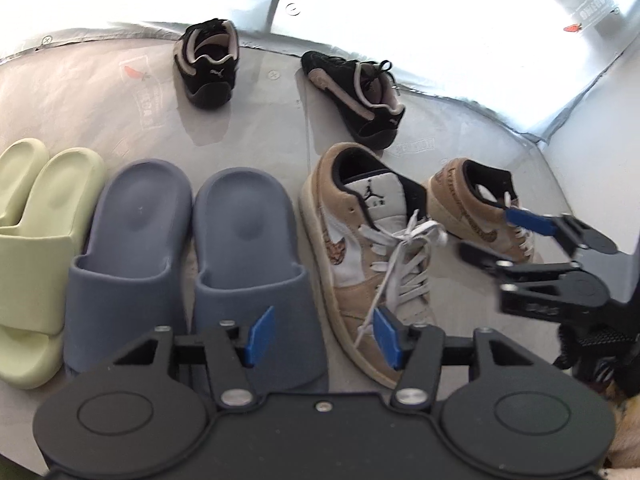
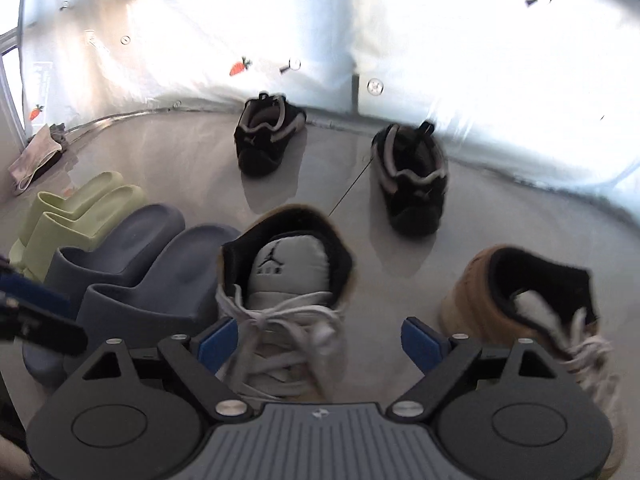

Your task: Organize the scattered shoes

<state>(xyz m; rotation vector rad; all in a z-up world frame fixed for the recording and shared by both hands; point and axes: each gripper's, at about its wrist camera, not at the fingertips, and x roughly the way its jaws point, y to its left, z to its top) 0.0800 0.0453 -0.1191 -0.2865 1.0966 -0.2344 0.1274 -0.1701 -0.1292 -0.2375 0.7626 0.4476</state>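
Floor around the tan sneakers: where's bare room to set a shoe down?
Free: the gap between the two tan sneakers, near and far; and the floor between the blue slides and the black sneakers. Crowded: green slides, blue slides and near sneaker stand side by side.

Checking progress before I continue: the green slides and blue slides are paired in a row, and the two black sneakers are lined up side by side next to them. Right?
Not quite. The green slides and blue slides are paired in a row, but the two black sneakers still sit apart near the back, pointing different ways. The left wrist view shows it.
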